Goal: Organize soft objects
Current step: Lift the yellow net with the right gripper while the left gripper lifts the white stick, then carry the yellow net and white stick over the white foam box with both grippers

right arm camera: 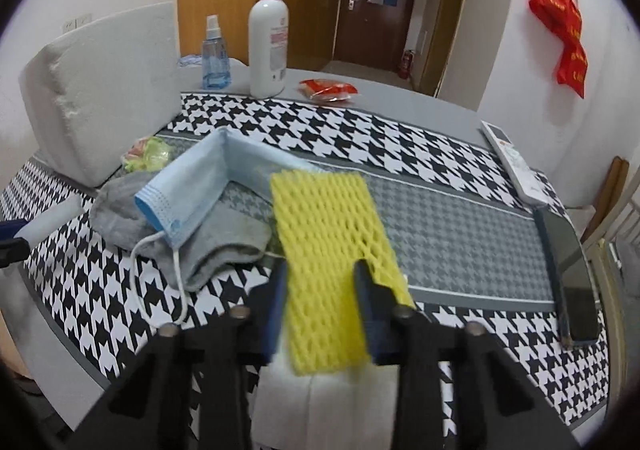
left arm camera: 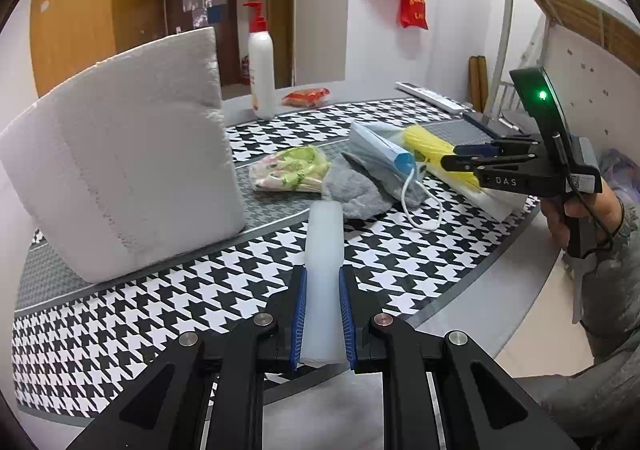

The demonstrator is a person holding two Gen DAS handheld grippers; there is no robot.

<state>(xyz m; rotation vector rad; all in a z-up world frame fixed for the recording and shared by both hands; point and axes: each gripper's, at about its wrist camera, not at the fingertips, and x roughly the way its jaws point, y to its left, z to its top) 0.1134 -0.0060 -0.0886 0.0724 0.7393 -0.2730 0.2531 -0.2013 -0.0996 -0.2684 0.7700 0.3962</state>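
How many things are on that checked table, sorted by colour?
White: 5 (foam block, pump bottle, remote, translucent roll, tissue)
Blue: 2 (face mask, spray bottle)
Yellow: 1 (foam net)
Grey: 1 (sock)
Red: 1 (snack packet)
Green-patterned: 1 (cloth)
Black: 1 (phone)
Total: 12

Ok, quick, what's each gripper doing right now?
Left gripper: shut on the white foam strip.
Right gripper: around the yellow foam net; picture blurred, grip cannot be told.
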